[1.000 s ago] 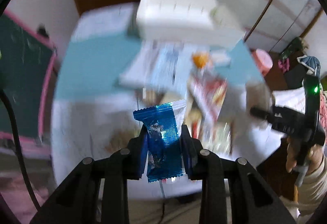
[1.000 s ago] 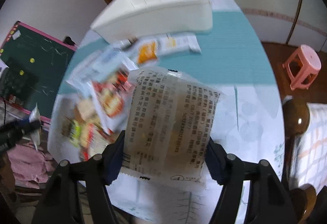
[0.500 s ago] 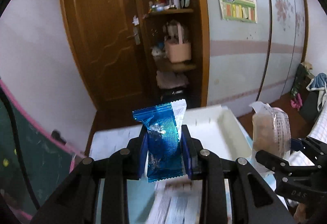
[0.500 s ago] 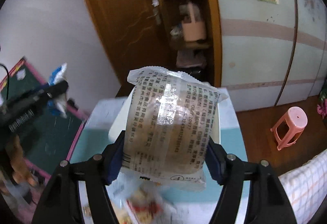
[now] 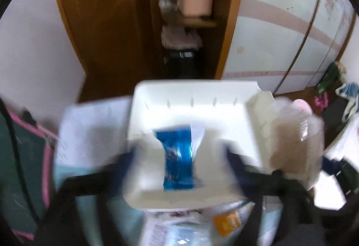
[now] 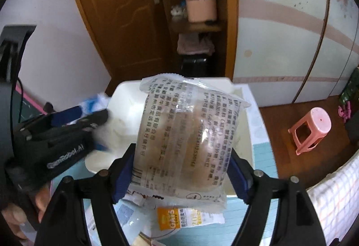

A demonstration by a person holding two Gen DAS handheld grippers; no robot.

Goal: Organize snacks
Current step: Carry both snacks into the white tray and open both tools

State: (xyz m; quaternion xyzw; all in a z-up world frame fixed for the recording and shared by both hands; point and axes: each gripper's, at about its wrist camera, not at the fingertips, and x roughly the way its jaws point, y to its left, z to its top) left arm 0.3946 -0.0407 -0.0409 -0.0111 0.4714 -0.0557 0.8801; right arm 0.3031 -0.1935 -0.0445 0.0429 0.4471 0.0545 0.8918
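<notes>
A blue foil snack packet (image 5: 178,158) stands roughly upright over the open white bin (image 5: 195,97), its white end up. To its right, a clear-wrapped brown pastry (image 6: 184,136) with printed text is also upright at the bin's near right edge. More packets (image 6: 179,219) lie flat nearer.

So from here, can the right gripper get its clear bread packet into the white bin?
Probably yes. The right gripper holds the clear bread packet right over the white bin, jaws opening, and the left gripper stays off to the side.
</notes>
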